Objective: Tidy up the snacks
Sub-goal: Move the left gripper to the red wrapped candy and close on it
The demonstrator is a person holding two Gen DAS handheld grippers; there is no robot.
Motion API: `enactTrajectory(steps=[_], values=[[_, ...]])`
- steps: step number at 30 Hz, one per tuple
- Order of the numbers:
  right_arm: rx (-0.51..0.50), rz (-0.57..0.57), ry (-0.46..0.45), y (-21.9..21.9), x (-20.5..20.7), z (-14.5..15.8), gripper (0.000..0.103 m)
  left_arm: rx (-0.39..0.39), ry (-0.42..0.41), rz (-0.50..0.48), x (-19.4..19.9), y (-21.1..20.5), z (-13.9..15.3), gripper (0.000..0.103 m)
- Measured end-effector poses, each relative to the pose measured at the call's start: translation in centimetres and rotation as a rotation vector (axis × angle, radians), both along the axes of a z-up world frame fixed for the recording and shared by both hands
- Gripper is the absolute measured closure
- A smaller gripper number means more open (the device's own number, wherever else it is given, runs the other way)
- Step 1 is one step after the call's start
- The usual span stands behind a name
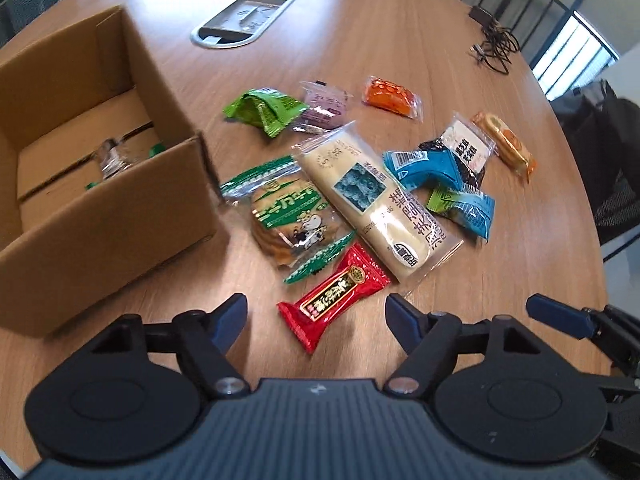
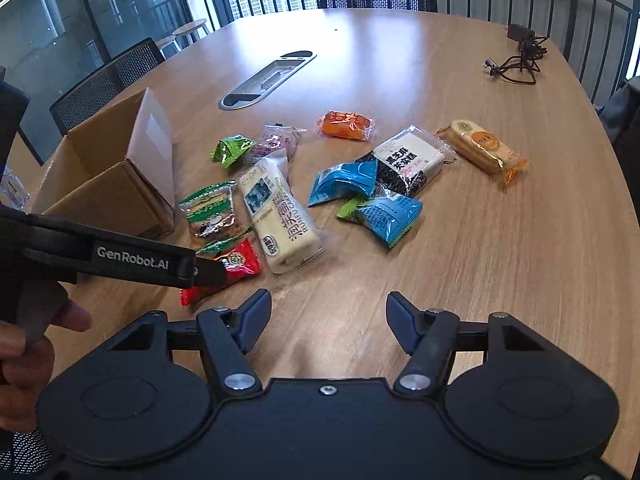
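A: Left gripper: blue-padded fingers spread, poised just above a red snack packet on the wooden table. The pads are not pressing on it; its near end lies between them.

B: Right gripper: fingers also apart, nothing between them but bare tabletop.

A: Beyond the red packet, a long cream cake bar and a green-printed cookie pack lie side by side, overlapping at the edges.

B: Further out sit two blue pouches, a black-and-white packet, an orange packet, a yellow-wrapped biscuit stack, a green pouch and a purple one.

A: An open cardboard box stands left of the pile. Something clear and something green lie inside, too blurred to identify.

B: A person's hand grips the left tool's handle.
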State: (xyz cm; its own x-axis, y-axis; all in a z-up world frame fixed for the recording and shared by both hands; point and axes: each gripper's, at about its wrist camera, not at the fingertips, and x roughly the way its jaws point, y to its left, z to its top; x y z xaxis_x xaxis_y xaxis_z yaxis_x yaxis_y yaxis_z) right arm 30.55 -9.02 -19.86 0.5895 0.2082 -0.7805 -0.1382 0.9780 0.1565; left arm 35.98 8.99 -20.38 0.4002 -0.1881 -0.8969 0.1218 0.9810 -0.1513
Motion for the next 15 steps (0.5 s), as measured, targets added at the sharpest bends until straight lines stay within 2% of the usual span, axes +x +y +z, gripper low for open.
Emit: enactTrajectory(steps=[2,6,8,10,12,15], values=[[0.003,-0.005,0.01,-0.3,0.2,-0.2,0.04,0.035,-0.011,-0.045,0.3,-0.7,-0.4,0.029],[0.004,-0.026,0.022,-0.8,0.6,-0.6,0.04,0.055,0.013,-0.077,0.9,-1.3,-1.5,0.038],[0.004,-0.032,0.023,-0.9,0.7,-0.6,0.04,0.084,-0.01,-0.089,1.0,-1.6,-1.6,0.04],[0.008,-0.038,0.025,-0.9,1.0,-0.8,0.04,0.09,-0.018,-0.105,1.2,-1.9,-1.6,0.049],[0.011,-0.038,0.026,-0.7,1.3,-1.0,0.04,0.105,-0.02,-0.111,1.3,-2.2,-1.5,0.065],[0.014,-0.031,0.024,-0.1,1.8,-1.1,0.04,0.083,-0.006,-0.102,1.2,-1.8,-1.4,0.072]])
